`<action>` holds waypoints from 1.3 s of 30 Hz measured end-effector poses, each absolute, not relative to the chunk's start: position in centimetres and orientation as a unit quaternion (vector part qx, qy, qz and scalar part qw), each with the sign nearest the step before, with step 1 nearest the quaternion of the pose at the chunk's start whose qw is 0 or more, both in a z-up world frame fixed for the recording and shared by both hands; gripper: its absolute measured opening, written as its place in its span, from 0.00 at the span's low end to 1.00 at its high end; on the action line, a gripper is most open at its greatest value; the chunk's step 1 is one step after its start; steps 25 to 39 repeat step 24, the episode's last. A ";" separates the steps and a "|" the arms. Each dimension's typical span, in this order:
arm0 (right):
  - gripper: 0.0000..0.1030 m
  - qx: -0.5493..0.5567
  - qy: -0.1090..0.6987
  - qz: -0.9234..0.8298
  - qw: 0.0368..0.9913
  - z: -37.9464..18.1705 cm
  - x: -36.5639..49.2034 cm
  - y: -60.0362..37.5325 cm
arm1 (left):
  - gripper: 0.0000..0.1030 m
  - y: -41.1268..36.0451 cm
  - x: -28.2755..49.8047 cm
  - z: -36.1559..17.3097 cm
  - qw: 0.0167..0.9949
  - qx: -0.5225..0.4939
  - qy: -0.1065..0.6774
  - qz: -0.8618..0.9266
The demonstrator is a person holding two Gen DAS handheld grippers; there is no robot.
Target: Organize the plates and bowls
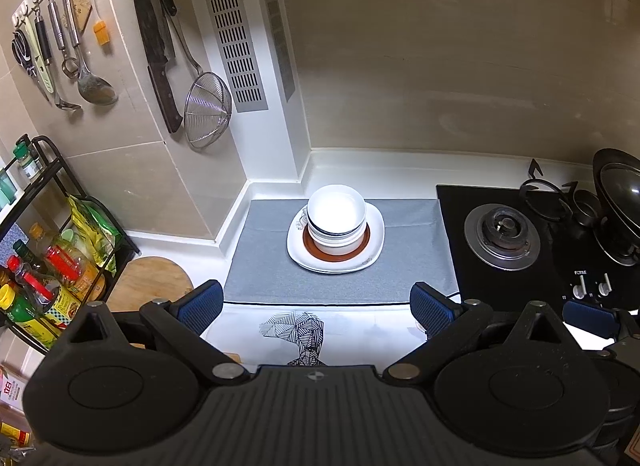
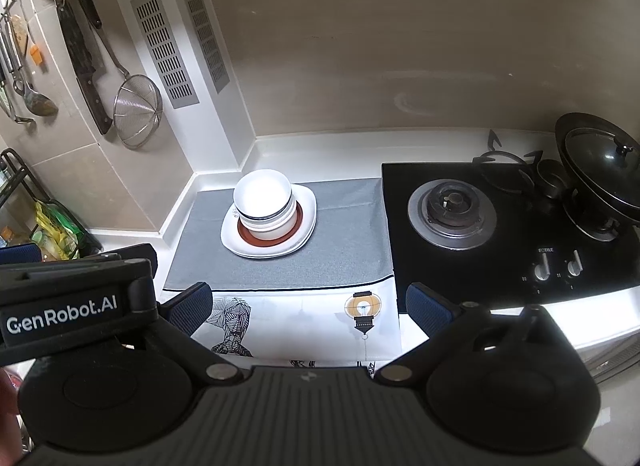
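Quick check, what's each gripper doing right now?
Left gripper: open, holding nothing, short of the stack of bowls.
Right gripper: open, holding nothing, also back from the stack.

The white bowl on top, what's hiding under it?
Under the top white bowl sit more stacked bowls, then a red-rimmed plate and white plate. How many bowls is unclear; the top one covers their insides.
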State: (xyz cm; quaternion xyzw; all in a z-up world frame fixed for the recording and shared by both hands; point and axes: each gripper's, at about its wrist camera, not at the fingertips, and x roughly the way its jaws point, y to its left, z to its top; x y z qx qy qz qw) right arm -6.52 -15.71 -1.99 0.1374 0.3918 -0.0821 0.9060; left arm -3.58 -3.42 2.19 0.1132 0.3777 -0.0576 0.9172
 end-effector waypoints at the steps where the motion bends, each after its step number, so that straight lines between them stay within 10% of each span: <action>1: 1.00 0.138 0.392 -0.082 0.906 -2.0 -6.5 -15.8 | 0.97 -3.4 -3.6 2.2 0.917 0.114 0.377 -0.058; 39: 1.00 0.129 0.398 -0.087 0.904 -2.7 -5.8 -14.4 | 0.97 -2.1 -2.6 1.3 0.914 0.107 0.388 -0.061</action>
